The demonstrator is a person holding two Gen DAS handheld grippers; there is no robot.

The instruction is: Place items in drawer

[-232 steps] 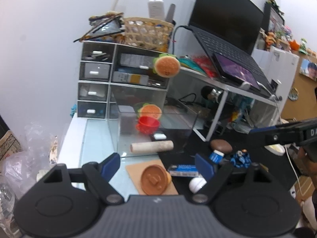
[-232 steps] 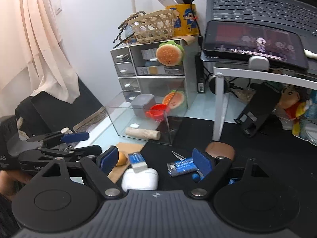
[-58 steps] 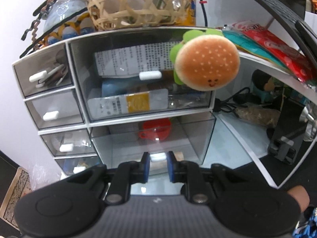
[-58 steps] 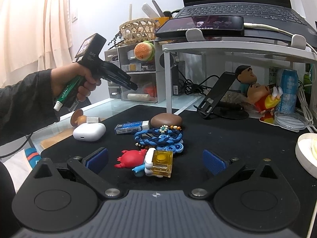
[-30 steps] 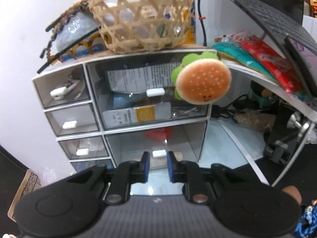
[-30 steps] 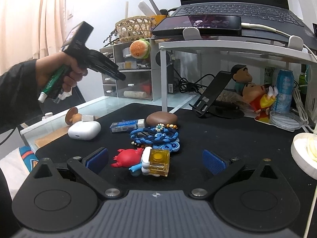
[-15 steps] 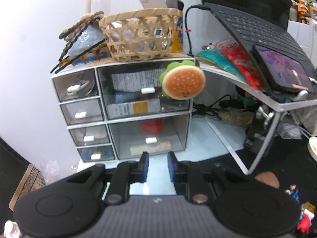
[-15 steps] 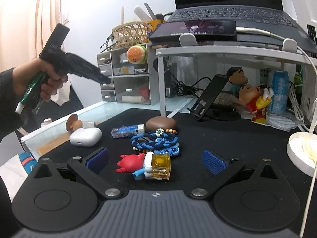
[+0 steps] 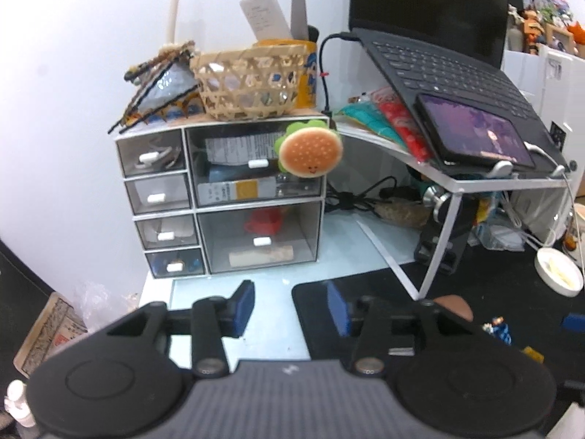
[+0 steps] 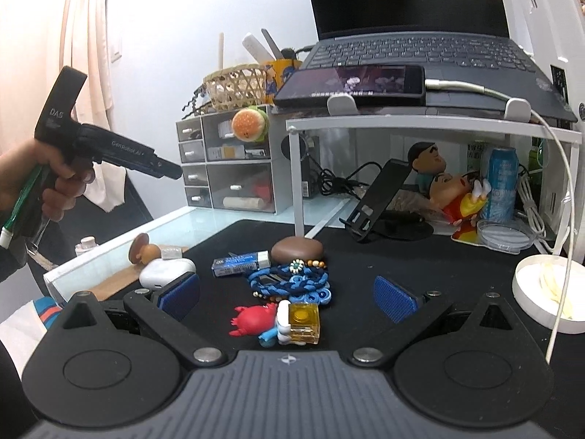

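Observation:
The clear drawer unit (image 9: 219, 201) stands at the back of the desk. Its large bottom drawer (image 9: 261, 241) is shut, with a red cup and a wooden roll inside. My left gripper (image 9: 290, 309) hangs open and empty over the pale desk, well back from the unit; in the right wrist view the left gripper (image 10: 174, 173) is held by a hand. My right gripper (image 10: 287, 296) is open and empty low over the black mat (image 10: 402, 256). Between its fingers lie a red crab toy (image 10: 252, 320) and a yellow cube bottle (image 10: 302, 320), with a blue braided cord (image 10: 292, 281) beyond.
A brown oval (image 10: 297, 250), blue box (image 10: 241, 261), white earbud case (image 10: 166, 272) and mushroom toy (image 10: 140, 250) lie on the desk's left part. A white laptop stand (image 10: 402, 124) spans the mat. A burger plush (image 9: 310, 153) hangs on the drawer unit, and a white dish (image 10: 544, 300) sits at the right.
The left gripper has drawn back from the drawer unit and has gone from shut to open; the bottom drawer stands shut. The right gripper has barely moved.

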